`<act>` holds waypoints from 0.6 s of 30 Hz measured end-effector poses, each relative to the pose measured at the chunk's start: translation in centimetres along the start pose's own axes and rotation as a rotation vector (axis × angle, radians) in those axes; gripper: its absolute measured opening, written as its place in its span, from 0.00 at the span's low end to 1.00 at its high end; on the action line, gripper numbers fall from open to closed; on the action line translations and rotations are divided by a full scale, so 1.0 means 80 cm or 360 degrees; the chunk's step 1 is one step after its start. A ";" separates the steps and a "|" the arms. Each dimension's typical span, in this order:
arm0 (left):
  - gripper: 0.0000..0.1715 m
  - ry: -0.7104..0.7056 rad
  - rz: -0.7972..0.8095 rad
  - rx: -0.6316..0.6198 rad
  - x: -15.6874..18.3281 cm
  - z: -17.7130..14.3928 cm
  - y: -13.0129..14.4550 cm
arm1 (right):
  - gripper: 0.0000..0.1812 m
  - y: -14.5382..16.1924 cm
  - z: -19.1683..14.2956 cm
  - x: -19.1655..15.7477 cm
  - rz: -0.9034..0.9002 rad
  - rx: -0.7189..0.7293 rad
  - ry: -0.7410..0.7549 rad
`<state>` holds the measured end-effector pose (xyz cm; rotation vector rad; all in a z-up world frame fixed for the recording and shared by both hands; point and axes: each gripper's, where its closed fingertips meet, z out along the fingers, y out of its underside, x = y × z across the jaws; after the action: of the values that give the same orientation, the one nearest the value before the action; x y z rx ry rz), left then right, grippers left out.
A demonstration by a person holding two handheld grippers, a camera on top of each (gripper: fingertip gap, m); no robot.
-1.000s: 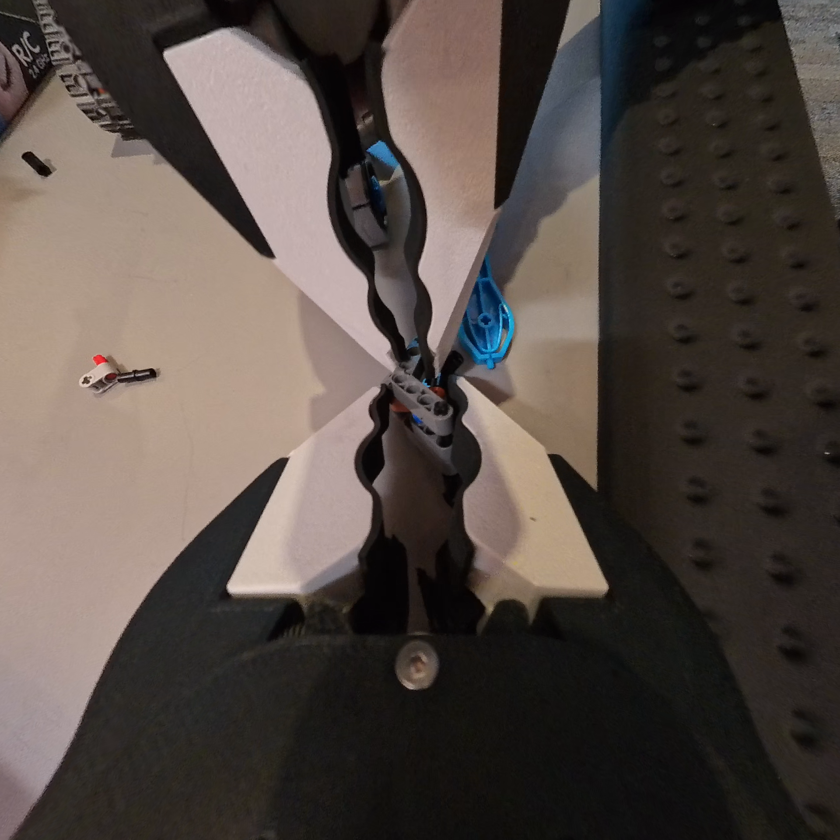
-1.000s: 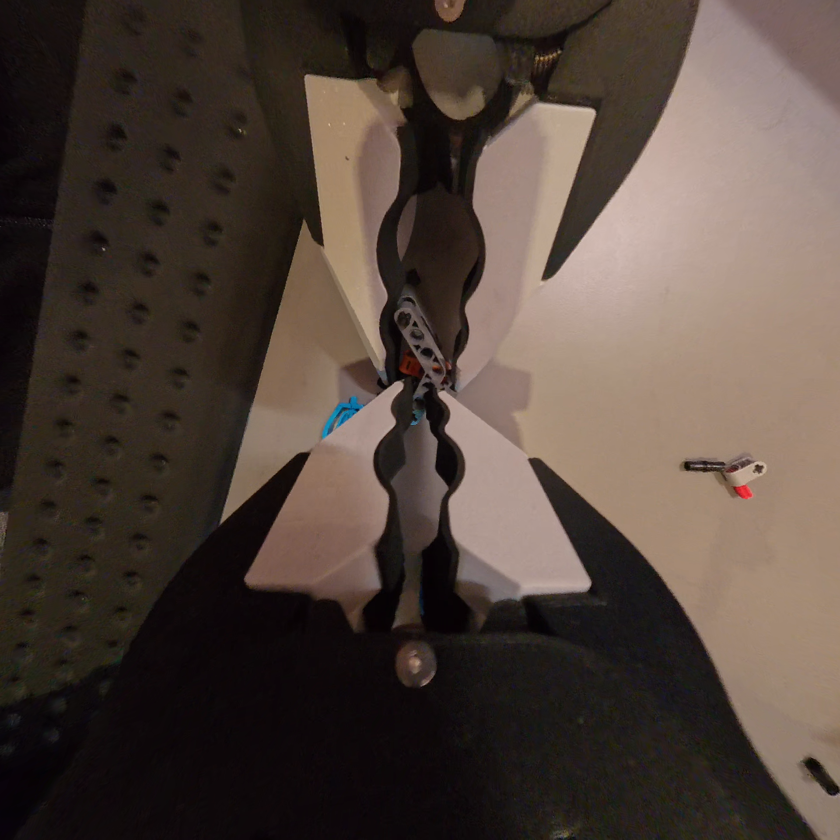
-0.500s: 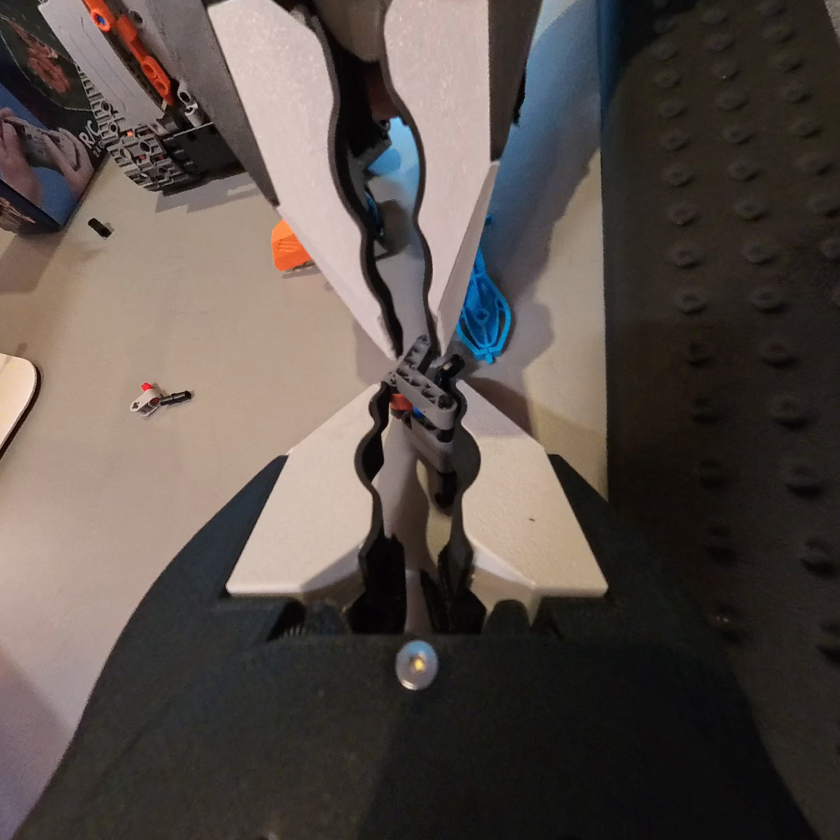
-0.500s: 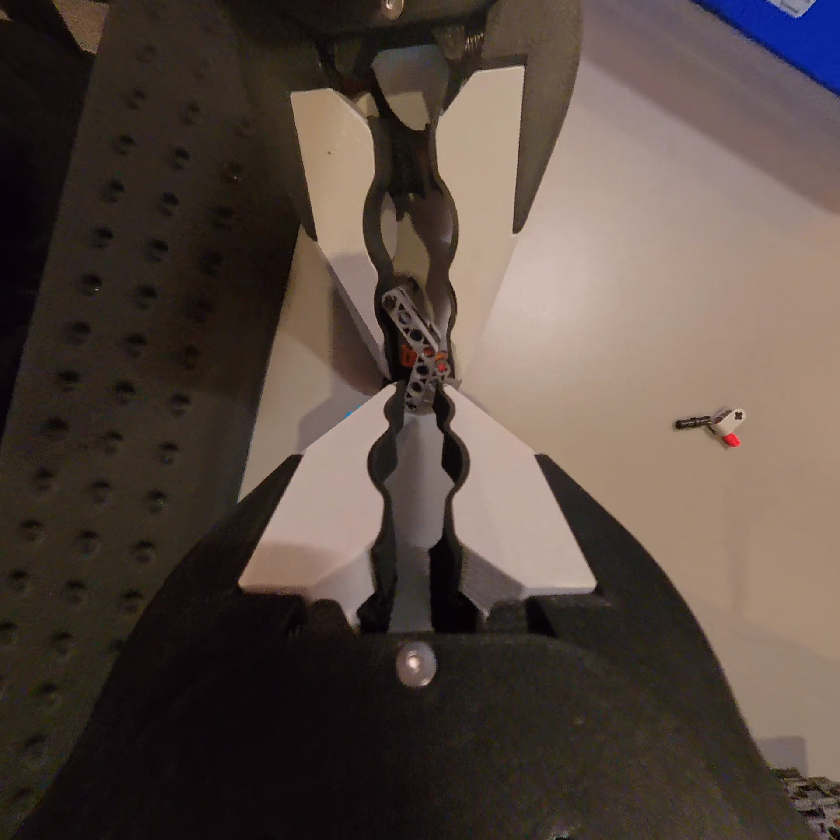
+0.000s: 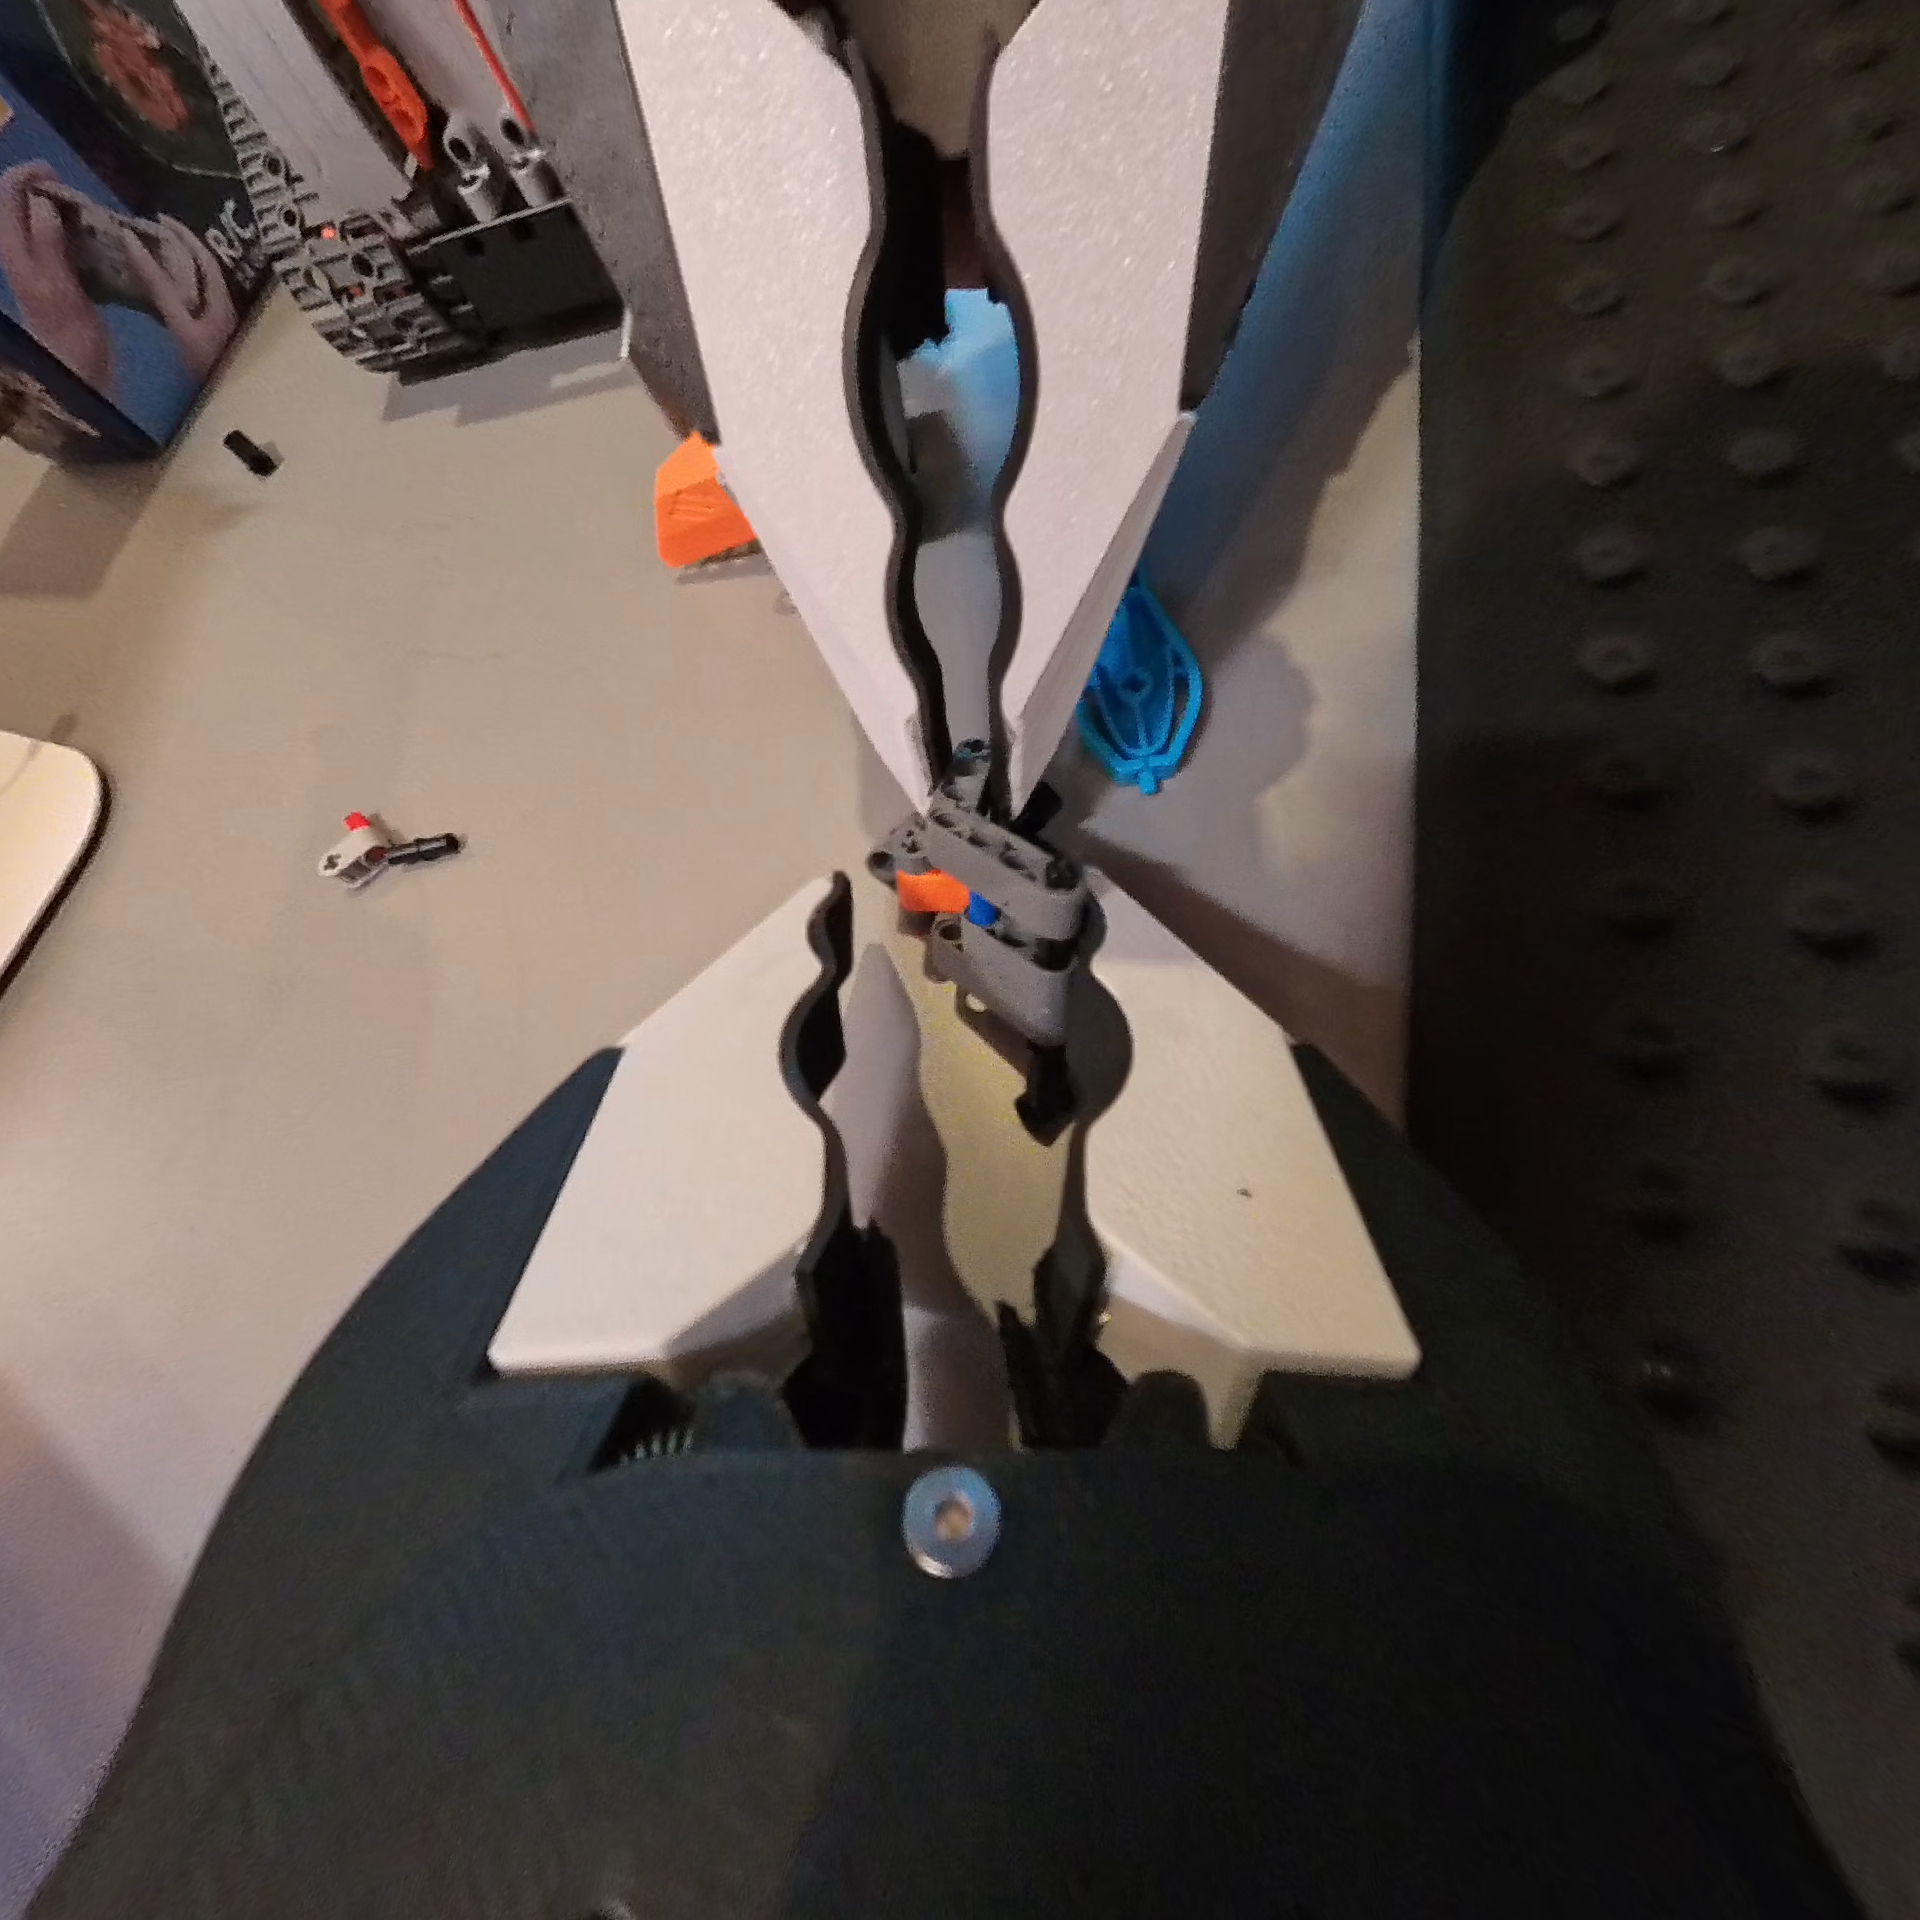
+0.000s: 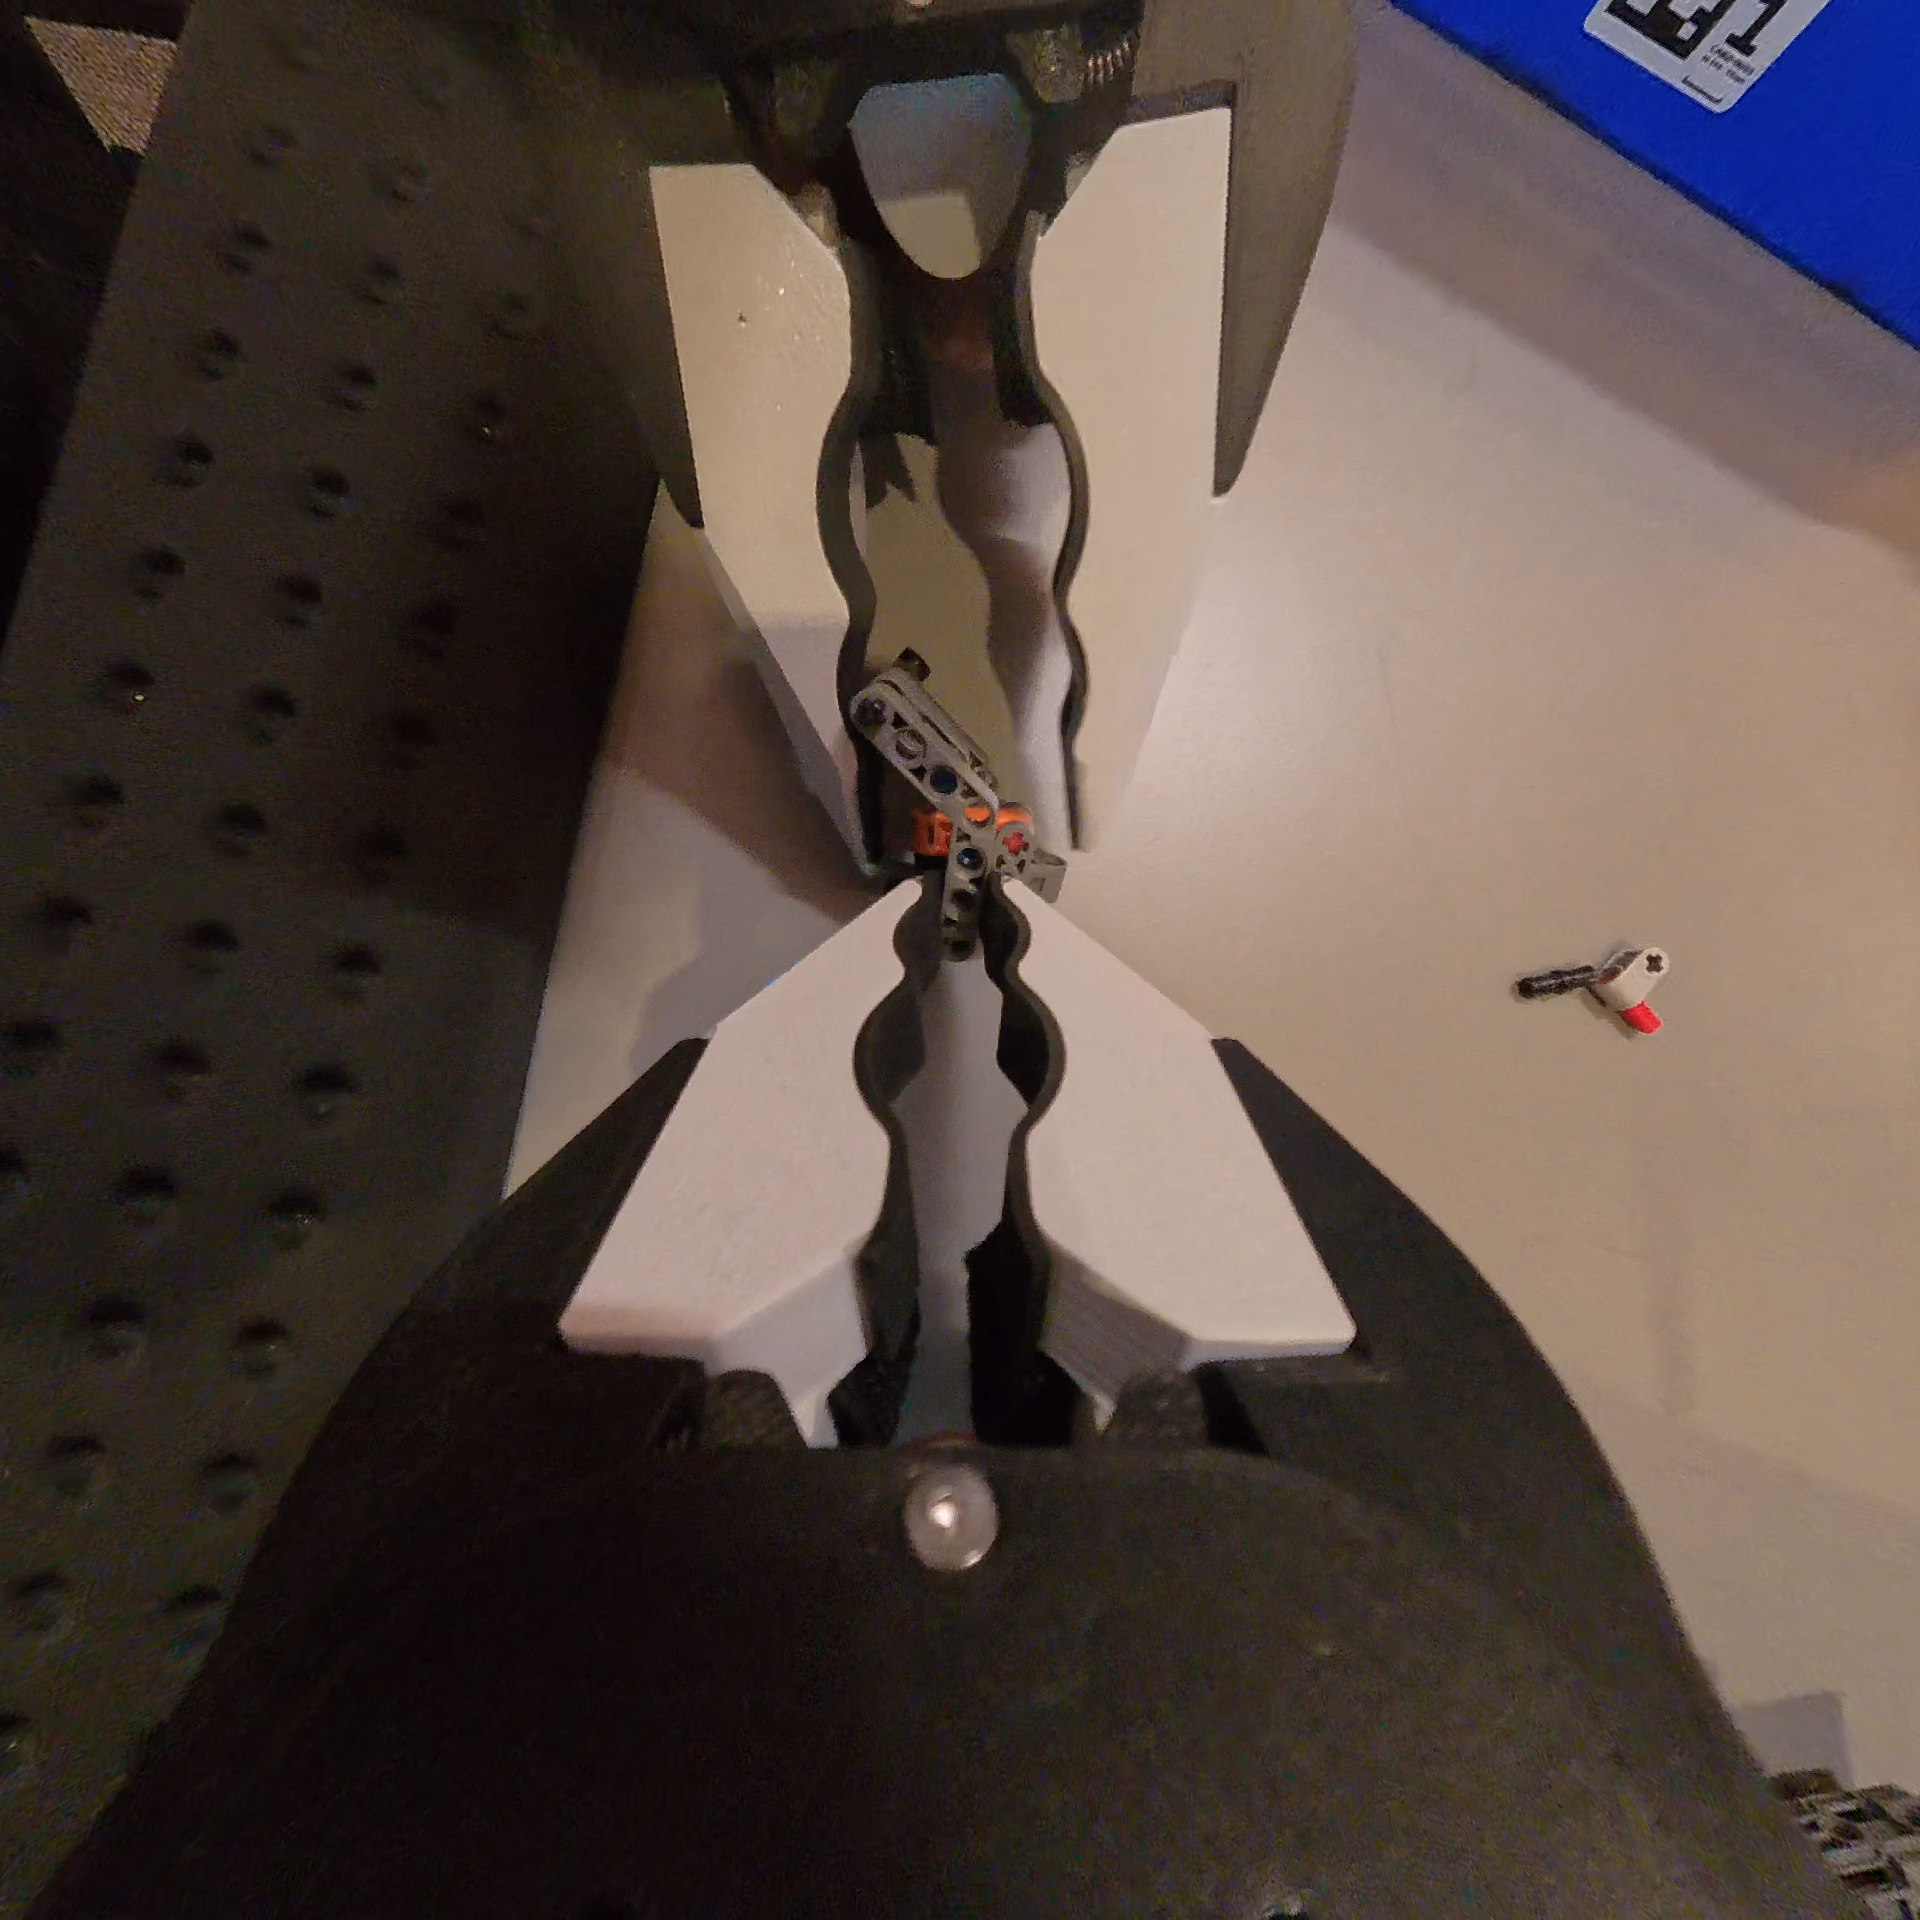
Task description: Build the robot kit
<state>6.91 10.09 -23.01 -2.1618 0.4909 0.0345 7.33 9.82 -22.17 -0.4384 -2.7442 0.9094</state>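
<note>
The grey beam assembly (image 5: 997,914) hangs above the desk (image 5: 416,1039), between two grippers that meet tip to tip. It is a short stack of grey perforated beams set at an angle to each other, with an orange piece, blue pins in some holes and a black pin at its near end. The left gripper (image 5: 961,904) stands partly apart: only one pad leans on the assembly and a clear gap shows at the other, so it seems to steady rather than clamp. The right gripper (image 6: 961,904) is pinched narrow on one beam end and appears to bear the weight, which would explain why the piece stays aloft and tilted. On the desk to the side lies a small white connector (image 5: 374,844) with a red stub and a black pin, well apart. Just beyond the tips sits a blue curved piece (image 5: 1138,696), beside a black dimpled mat (image 5: 1683,727). Farther off are an orange block (image 5: 696,504), a tracked model (image 5: 416,260) and a printed box (image 5: 94,260)
</note>
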 end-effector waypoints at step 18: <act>0.12 -0.0011 0.0055 -0.0052 0.003 0.005 0.005 | 0.03 -0.001 0.002 -0.001 -0.0054 -0.0098 -0.0065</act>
<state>7.07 10.12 -23.60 -2.1847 0.5270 0.0694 7.35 9.65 -22.23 -0.3867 -2.8138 0.8368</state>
